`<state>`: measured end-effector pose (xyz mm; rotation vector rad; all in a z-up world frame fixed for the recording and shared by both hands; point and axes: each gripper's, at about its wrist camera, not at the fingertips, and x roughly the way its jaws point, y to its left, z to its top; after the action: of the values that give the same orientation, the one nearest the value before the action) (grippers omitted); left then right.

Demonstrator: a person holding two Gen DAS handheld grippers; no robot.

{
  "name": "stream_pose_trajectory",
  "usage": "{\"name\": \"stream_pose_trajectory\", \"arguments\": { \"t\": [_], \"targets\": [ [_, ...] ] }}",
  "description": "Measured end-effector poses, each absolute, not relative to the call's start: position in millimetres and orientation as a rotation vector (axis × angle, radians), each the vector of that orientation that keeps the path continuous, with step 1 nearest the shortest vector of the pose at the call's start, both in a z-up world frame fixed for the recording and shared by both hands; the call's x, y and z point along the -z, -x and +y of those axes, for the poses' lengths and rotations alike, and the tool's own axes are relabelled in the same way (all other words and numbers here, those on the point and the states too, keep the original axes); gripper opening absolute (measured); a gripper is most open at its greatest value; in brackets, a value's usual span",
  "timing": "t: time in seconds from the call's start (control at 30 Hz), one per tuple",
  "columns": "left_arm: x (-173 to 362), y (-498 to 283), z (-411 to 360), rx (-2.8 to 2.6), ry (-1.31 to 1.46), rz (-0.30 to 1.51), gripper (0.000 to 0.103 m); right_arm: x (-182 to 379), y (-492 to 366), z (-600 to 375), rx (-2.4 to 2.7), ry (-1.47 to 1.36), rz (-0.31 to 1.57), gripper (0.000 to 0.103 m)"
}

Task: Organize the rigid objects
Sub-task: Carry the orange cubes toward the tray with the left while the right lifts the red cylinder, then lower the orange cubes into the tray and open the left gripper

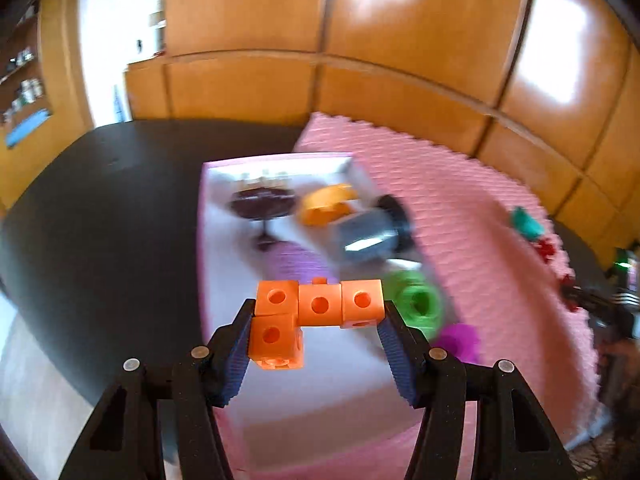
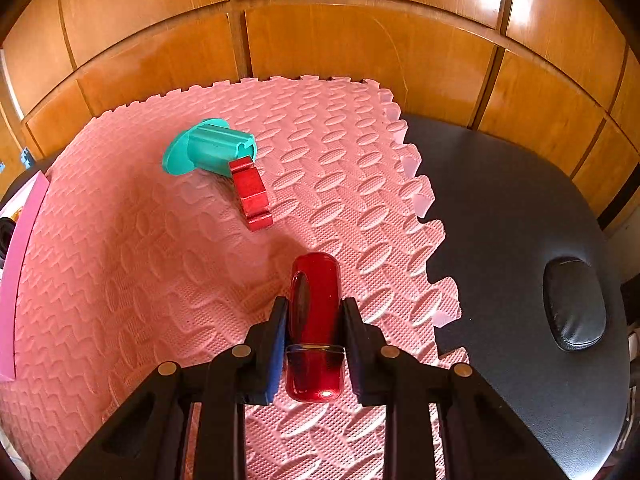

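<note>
Gripped between the left gripper's point(image 1: 318, 316) pads is an orange cube piece point(image 1: 316, 316), held above a pink-rimmed box point(image 1: 208, 240). Blurred inside the box are an orange ring point(image 1: 326, 204), a grey cylinder point(image 1: 366, 236) and a green ring point(image 1: 418, 304). Clamped in the right gripper point(image 2: 314, 320) is a red capsule point(image 2: 316, 320), over the pink foam mat point(image 2: 140, 260); a teal spool point(image 2: 210, 148) and a red block point(image 2: 250, 194) are seen touching beyond.

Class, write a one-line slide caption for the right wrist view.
Right gripper jaws clamp a red translucent cylinder above the pink foam mat; teal spool and red block lie beyond.
</note>
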<state>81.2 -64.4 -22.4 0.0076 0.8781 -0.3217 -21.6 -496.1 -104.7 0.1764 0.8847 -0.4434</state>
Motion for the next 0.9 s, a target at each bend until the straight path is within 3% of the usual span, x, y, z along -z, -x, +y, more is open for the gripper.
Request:
{"name": "stream_pose_trajectory", "arguments": {
  "t": [0.3, 0.7, 0.9],
  "targets": [
    [41.4, -106.9, -49.9, 0.256, 0.069, 0.943, 0.060, 103.6, 22.7, -494.4, 0.446, -0.174, 0.883, 0.025],
    [46.4, -89.5, -80.9, 0.498, -0.206, 0.951, 0.060, 103.4, 22.2, -494.7, 0.447, -0.169, 0.883, 0.025],
    [61.8, -82.8, -93.4, 0.500, -0.196, 1.011, 0.060, 103.4, 22.2, -494.4, 0.447, -0.169, 0.883, 0.025]
  ]
}}
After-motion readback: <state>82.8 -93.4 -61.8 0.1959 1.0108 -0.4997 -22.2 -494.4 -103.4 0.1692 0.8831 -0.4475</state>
